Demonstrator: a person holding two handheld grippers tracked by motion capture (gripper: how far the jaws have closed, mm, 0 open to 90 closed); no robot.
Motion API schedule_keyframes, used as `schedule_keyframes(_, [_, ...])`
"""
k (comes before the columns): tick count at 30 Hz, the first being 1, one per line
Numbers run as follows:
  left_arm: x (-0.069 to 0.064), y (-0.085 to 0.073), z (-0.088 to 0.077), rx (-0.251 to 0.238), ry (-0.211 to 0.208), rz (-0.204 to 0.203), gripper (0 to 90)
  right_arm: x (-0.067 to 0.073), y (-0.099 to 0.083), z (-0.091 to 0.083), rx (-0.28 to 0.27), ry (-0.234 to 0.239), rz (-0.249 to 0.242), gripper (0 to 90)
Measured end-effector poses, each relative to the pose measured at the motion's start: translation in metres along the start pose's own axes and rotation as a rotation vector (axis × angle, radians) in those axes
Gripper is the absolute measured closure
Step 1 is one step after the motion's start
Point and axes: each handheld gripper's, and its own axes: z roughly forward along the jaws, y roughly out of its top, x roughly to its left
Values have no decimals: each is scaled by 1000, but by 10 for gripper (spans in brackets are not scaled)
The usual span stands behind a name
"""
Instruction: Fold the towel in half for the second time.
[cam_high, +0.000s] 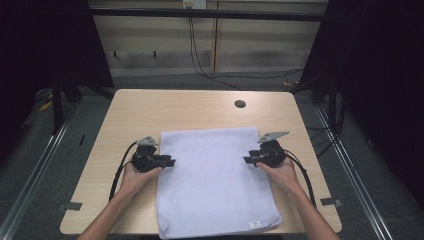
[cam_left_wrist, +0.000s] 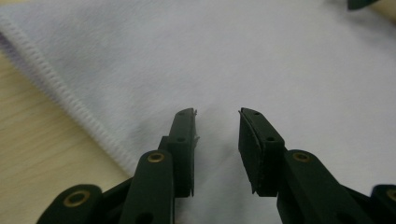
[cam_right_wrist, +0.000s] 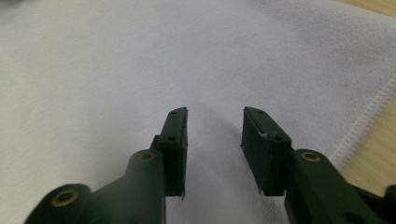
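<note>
Left gripper (cam_high: 171, 162) and right gripper (cam_high: 247, 160) sit at opposite side edges of the towel (cam_high: 215, 185), jaws spread, pinching nothing. Towel lies flat mid-table (cam_high: 130, 115), near edge overhanging the front. No fold or lift started, by the look of it. Only a cable hole (cam_high: 240, 104) nearby; nothing blocks.

Soft cloth on pale wood, under my matt black jaws.
The white rectangular terry-cloth towel (cam_high: 215, 180) looks napped, with a ribbed stitched hem; the light wood-grain tabletop (cam_high: 135, 107) is smooth; my left gripper (cam_left_wrist: 217, 140) and right gripper (cam_right_wrist: 215, 140) are dull black plastic with brass-coloured rivets.
</note>
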Motion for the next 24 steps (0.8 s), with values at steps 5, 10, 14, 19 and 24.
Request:
schedule_keyframes(5, [5, -2, -1, -12, 1, 5, 705, 1, -1, 14, 24, -25, -19, 728])
schedule_keyframes(10, [-2, -1, 0, 19, 26, 58, 863, 9, -12, 2, 49, -24, -11, 834])
schedule_keyframes(14, [-14, -2, -1, 52, 21, 101, 880, 18, -24, -9, 50, -5, -22, 836])
schedule_keyframes(19, [-30, -12, -7, 62, -19, 125, 876, 22, -43, -25, 37, 59, 21, 833])
schedule_keyframes(24, [-49, -22, -13, 83, -53, 127, 864, 38, -58, -40, 53, 70, 11, 828])
